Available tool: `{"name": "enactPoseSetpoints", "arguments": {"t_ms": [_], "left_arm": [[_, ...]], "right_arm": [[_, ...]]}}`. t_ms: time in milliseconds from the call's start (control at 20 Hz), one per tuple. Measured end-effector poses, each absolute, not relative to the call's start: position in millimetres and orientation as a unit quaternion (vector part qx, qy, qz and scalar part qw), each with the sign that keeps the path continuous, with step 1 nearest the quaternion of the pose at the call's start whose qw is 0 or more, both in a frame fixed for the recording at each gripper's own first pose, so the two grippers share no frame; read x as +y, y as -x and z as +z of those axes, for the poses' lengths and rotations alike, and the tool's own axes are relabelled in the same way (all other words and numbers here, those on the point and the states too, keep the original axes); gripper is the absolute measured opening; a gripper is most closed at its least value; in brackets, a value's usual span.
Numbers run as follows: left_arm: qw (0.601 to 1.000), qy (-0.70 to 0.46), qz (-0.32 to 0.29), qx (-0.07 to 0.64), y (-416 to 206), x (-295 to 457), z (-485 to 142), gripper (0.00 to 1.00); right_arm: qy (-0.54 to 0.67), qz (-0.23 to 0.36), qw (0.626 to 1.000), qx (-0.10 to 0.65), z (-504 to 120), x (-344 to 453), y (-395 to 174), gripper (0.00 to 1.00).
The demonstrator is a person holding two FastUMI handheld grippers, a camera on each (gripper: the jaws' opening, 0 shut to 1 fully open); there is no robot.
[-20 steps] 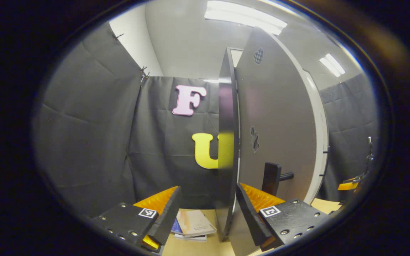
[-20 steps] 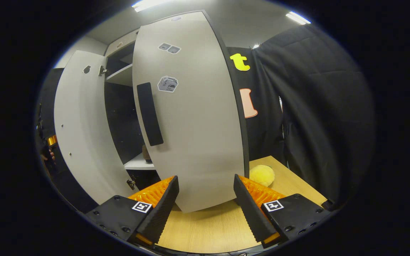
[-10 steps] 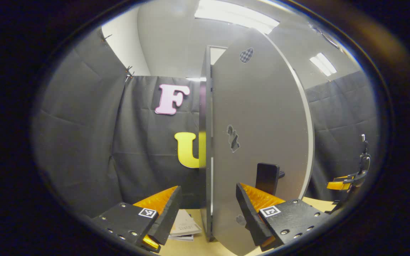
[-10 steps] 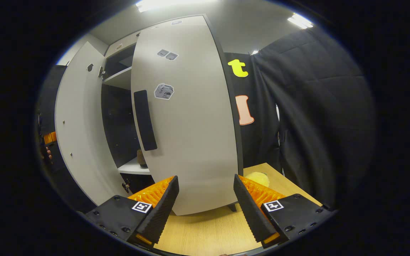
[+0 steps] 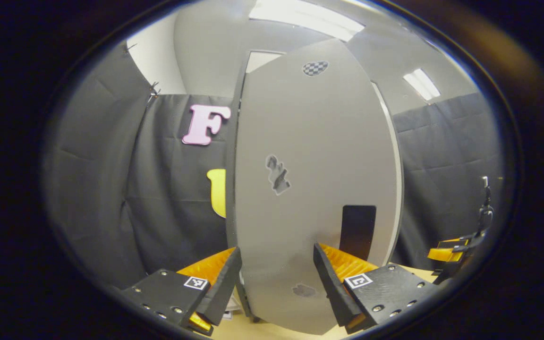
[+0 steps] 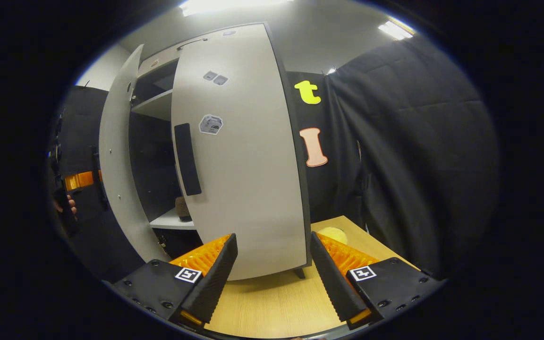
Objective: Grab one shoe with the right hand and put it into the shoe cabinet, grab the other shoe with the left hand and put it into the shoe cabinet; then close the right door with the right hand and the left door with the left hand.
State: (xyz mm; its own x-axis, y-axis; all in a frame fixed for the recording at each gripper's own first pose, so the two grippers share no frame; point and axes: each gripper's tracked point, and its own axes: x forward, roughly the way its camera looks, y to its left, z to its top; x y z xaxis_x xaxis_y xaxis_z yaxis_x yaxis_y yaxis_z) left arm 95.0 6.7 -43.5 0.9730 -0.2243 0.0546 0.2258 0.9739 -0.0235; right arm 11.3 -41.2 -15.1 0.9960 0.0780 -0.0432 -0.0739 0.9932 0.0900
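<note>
In the left gripper view the left door (image 5: 310, 156) of the shoe cabinet stands broadside just ahead, its black handle (image 5: 358, 231) low on the right. My left gripper (image 5: 276, 278) is open, the door's lower face between its fingers. In the right gripper view the right door (image 6: 243, 160) with its black handle (image 6: 187, 158) is partly swung in, and the left door (image 6: 116, 156) stands ajar beyond it. A brown shoe (image 6: 182, 208) peeks out on the inner shelf (image 6: 170, 220). My right gripper (image 6: 272, 274) is open, close before the right door's bottom edge.
A wooden tabletop (image 6: 272, 302) carries the cabinet. A yellow ball (image 6: 331, 233) lies behind the right door. The left gripper (image 6: 78, 180) and a hand (image 6: 66, 205) show at the far left. The right gripper (image 5: 449, 245) shows at the far right.
The left door has swung from edge-on to broadside in the left gripper view, hiding the books on the table. The right door has swung further inward, narrowing the gap between the doors.
</note>
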Motion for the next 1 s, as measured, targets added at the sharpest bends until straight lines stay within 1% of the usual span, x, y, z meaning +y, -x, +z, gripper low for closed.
{"name": "enactPoseSetpoints", "arguments": {"t_ms": [150,300,350,600,650,700,800,850,900,1000], "left_arm": [[0.993,0.045,-0.108,-0.002,-102.5,-12.5,-61.7,0.89],[0.993,0.068,-0.092,0.015,-100.0,-4.8,-78.9,0.89],[0.994,0.067,-0.083,0.021,-96.4,-1.2,-85.0,0.82],[0.996,0.07,-0.039,0.041,-74.2,21.2,-109.0,0.95],[0.996,0.07,-0.033,0.043,-68.3,23.7,-112.6,0.96],[0.996,0.068,-0.026,0.045,-63.8,26.4,-115.2,0.96],[0.997,0.056,-0.009,0.052,-56.3,32.3,-121.8,0.88],[0.997,0.048,-0.006,0.055,-51.4,33.9,-124.4,0.88],[0.998,0.039,-0.003,0.058,-48.7,34.9,-125.5,0.94],[0.998,0.017,0.002,0.058,-50.9,34.3,-123.1,0.9]], "right_arm": [[-0.048,0.023,0.998,0.018,-10.9,-51.4,-7.6,0.98],[-0.055,0.014,0.998,0.011,-8.7,-58.3,-3.0,0.98],[-0.057,0.013,0.998,0.01,-6.9,-59.4,-3.2,0.98],[-0.055,0.023,0.998,-0.006,10.1,-53.0,-9.4,0.98],[-0.053,0.028,0.998,-0.01,14.9,-50.9,-11.3,0.98],[-0.05,0.032,0.998,-0.015,20.2,-48.6,-13.3,0.98],[-0.045,0.04,0.998,-0.024,32.2,-45.0,-17.4,0.98],[-0.043,0.044,0.998,-0.028,38.9,-43.1,-19.6,0.98],[-0.042,0.047,0.997,-0.035,46.6,-41.3,-22.1,0.98],[-0.037,0.055,0.997,-0.051,65.7,-38.1,-28.4,0.98]]}}
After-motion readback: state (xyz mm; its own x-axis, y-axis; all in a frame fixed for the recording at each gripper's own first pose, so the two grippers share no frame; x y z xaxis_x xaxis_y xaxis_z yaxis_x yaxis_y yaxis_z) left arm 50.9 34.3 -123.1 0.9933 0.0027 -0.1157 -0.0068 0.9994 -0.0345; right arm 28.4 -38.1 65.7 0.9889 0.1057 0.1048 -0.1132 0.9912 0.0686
